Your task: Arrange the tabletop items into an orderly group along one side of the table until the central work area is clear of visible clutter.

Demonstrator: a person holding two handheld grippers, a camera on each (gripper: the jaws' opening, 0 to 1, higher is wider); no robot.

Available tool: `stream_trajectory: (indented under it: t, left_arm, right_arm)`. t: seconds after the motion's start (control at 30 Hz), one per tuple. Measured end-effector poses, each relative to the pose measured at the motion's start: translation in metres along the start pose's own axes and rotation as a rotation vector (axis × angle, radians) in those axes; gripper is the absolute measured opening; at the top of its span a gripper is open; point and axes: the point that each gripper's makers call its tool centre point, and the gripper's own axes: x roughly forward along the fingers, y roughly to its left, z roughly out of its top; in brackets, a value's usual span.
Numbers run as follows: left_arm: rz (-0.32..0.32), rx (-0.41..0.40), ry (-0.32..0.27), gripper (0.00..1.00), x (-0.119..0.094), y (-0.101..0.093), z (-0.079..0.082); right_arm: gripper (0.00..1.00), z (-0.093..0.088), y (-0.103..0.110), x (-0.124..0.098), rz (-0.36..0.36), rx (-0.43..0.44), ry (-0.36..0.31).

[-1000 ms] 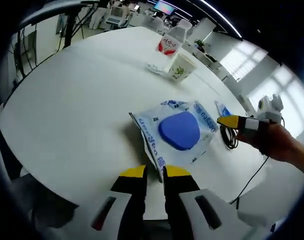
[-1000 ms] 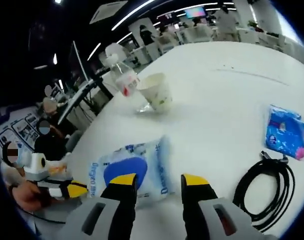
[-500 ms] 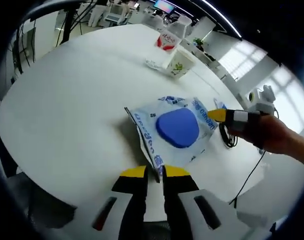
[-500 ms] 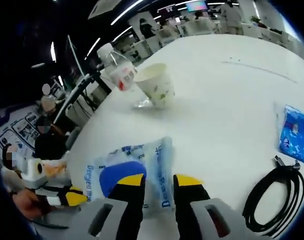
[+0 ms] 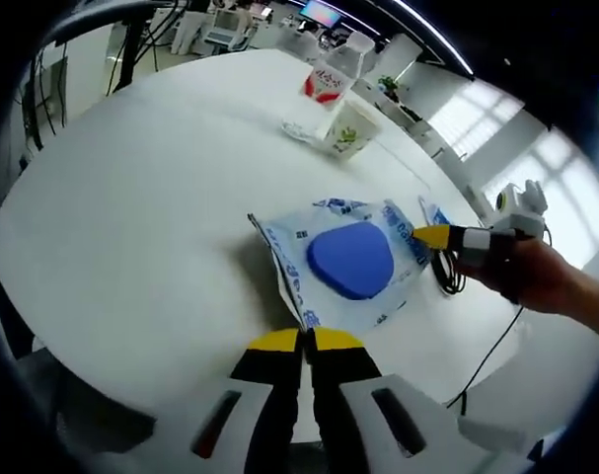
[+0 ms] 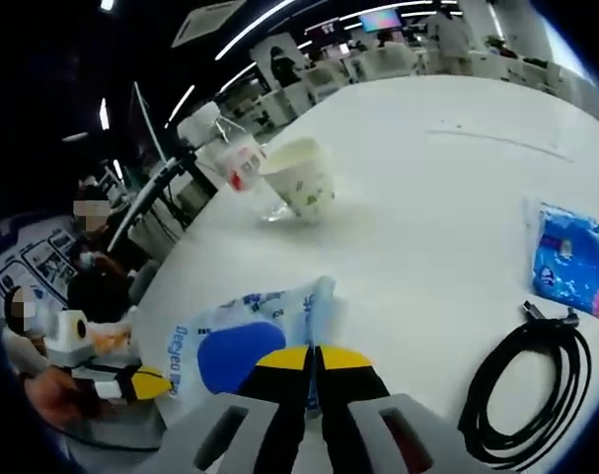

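On the white round table [image 5: 131, 227], near its edge: one clear plastic pouch [image 5: 348, 259] printed in blue, with a solid blue pad inside, lying flat. Left gripper [image 5: 306, 341]: yellow-tipped jaws clenched on the near corner of the pouch. Right gripper [image 6: 314, 357]: yellow-tipped jaws pinched together on the opposite edge of the pouch, which puckers upward there; in the left gripper view this same gripper [image 5: 432, 236] enters from the right, held by a hand [image 5: 536, 279].

Beyond the pouch, toward the far side of the table: one paper cup [image 6: 299, 178] with green leaf print, upright; one plastic bottle [image 6: 230, 148] with red-and-white label, just beside the cup, appearing tilted toward it.

To the side of the pouch, near the right gripper: one black cable [image 6: 526, 385], coiled, lying flat. Just beyond the cable: one small blue packet [image 6: 572, 269] with pink marking, flat on the table.
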Motion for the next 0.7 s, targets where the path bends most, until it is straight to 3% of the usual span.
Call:
stream_trajectory:
  t: [0.17,0.23,0.43,0.57,0.7]
  left_arm:
    - [0.001,0.013,0.004,0.0,0.0,-0.001,0.001]
    - [0.003,0.011,0.004,0.0,0.002,0.003,0.001]
    - [0.014,-0.006,-0.003,0.0,0.006,0.012,0.003]
    - [0.023,-0.017,-0.009,0.0,0.012,0.019,0.003]
    - [0.027,-0.037,-0.022,0.0,0.019,0.027,0.007]
  right_arm:
    - [0.0,-0.002,0.003,-0.007,0.009,0.006,-0.018]
    - [0.0,0.0,-0.005,-0.006,0.009,0.016,-0.024]
    - [0.0,-0.024,0.003,-0.021,0.001,0.061,-0.04]
    - [0.0,-0.044,-0.004,-0.027,-0.012,0.13,-0.067]
    - [0.0,-0.062,0.013,-0.045,-0.016,0.156,-0.077]
